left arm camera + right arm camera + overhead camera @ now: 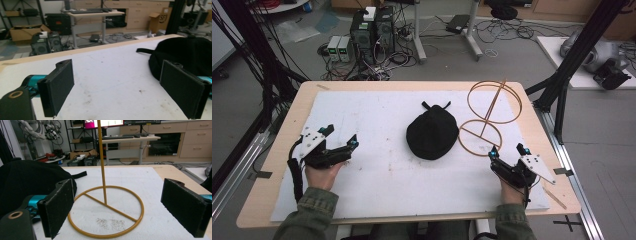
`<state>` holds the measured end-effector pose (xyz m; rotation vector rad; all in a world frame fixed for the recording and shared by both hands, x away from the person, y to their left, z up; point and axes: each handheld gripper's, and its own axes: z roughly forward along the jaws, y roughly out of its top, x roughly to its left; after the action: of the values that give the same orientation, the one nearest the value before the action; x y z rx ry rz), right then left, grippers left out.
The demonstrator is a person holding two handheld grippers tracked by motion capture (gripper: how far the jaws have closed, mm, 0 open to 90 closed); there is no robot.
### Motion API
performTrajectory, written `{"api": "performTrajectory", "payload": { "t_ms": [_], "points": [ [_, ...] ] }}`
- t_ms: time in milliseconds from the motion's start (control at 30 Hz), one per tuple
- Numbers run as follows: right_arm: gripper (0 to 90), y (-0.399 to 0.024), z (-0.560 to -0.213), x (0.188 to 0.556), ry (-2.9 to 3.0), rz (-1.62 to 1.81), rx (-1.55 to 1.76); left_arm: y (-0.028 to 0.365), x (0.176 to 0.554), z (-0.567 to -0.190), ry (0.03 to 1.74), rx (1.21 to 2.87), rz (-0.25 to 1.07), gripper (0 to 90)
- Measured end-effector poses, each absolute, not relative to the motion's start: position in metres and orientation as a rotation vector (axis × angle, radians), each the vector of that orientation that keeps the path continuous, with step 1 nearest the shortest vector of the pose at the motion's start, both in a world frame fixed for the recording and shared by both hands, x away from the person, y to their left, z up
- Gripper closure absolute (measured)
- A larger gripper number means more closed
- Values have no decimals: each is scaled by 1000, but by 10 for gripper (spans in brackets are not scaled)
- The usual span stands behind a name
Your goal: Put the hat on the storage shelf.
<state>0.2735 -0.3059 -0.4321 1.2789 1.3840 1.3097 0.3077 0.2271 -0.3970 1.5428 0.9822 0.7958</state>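
Resting near the front edge of the counter [272, 165], the left gripper [341, 136] sits in the person's left hand [323, 174] with its jaws spread wide and nothing between them. The right gripper [509, 150] lies at the opposite side in the right hand [512, 192], jaws equally wide and empty, just in front of the base ring of the wire stand [480, 137].

Farther in, a black cap [432, 132] lies flat on the white mat [372, 115], near the middle of the counter and between the two grippers. In the left gripper view the cap [185, 53] shows just behind the right-hand jaw; in the right gripper view it [27, 182] bulks behind the left-hand jaw, close beside the stand [106, 212].

The stand's upright rod carries a second, larger ring [494, 102] toward the far right corner of the counter.
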Motion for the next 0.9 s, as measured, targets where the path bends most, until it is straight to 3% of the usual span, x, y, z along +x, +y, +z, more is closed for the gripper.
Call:
{"api": "performTrajectory", "payload": {
  "t_ms": [467, 900],
  "points": [
    [104, -306, -433, 274, 1396, 1305, 1277, 176, 337, -382, 904, 1662, 618, 152],
    [104, -306, -433, 274, 1383, 1319, 1292, 125, 365, -391, 867, 1767, 530, 149]
  ]
}}
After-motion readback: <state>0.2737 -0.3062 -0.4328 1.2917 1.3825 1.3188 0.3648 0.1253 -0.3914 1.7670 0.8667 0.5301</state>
